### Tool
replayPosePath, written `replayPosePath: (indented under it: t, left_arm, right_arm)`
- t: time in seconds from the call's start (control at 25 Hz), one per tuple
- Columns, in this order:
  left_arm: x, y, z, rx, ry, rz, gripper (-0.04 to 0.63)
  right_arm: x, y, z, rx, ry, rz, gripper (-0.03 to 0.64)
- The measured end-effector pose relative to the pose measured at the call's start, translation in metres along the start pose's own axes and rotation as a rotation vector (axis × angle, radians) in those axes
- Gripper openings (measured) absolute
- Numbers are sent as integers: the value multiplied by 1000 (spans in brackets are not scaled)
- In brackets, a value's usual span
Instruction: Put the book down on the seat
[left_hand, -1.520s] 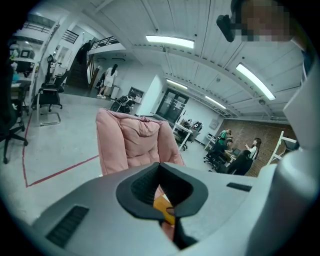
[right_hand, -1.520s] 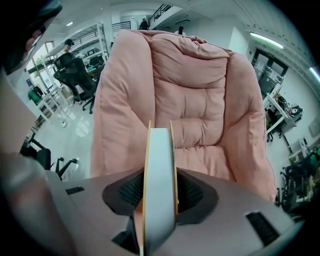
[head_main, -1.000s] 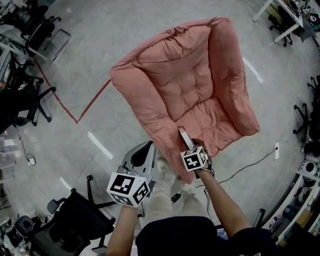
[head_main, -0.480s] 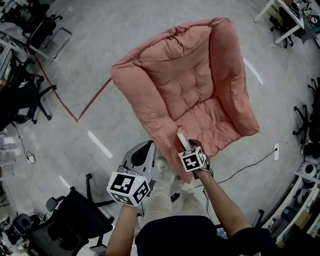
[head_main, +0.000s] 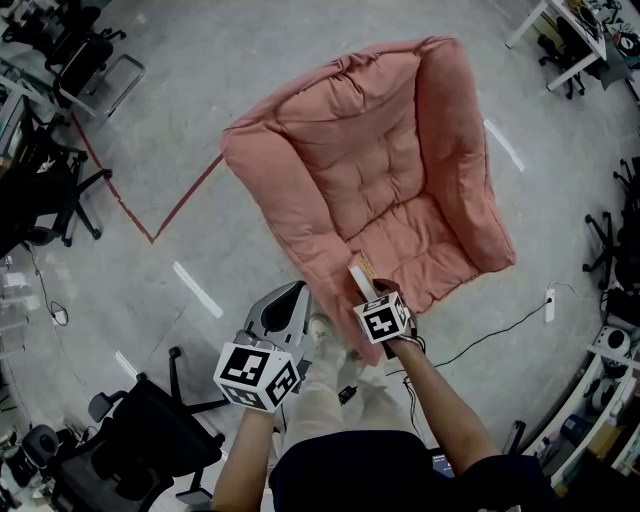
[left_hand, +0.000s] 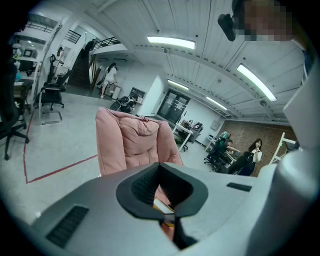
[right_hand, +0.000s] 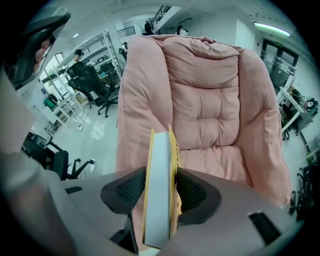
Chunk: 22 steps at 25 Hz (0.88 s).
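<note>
Pink quilted seat (head_main: 400, 200) fills the middle of the head view on grey concrete floor (head_main: 250, 60), office chairs (head_main: 60, 200) at the left edge, and the book (head_main: 359, 270) stands over its front edge, not yet laid down. In the left gripper view the left tongs (left_hand: 161, 167) are closed on nothing. In the right gripper view the right tongs (right_hand: 161, 175), just easing apart, touch both covers, so the release remains to be done.

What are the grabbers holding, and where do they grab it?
The right gripper holds the book by its covers at the near end; its jaws have just been opening. The left gripper holds nothing.
</note>
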<state>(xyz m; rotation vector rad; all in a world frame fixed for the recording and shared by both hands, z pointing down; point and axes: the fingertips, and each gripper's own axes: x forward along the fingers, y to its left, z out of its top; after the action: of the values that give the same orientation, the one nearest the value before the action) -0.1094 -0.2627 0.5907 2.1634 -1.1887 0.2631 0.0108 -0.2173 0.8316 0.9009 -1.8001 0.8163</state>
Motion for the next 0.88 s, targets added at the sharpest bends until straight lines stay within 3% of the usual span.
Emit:
replayPosePath:
  t: [0.88]
  left_arm:
    - [-17, -37, 7, 16, -47, 4, 0]
  right_arm:
    - [-60, -10, 20, -19, -121, 1, 186]
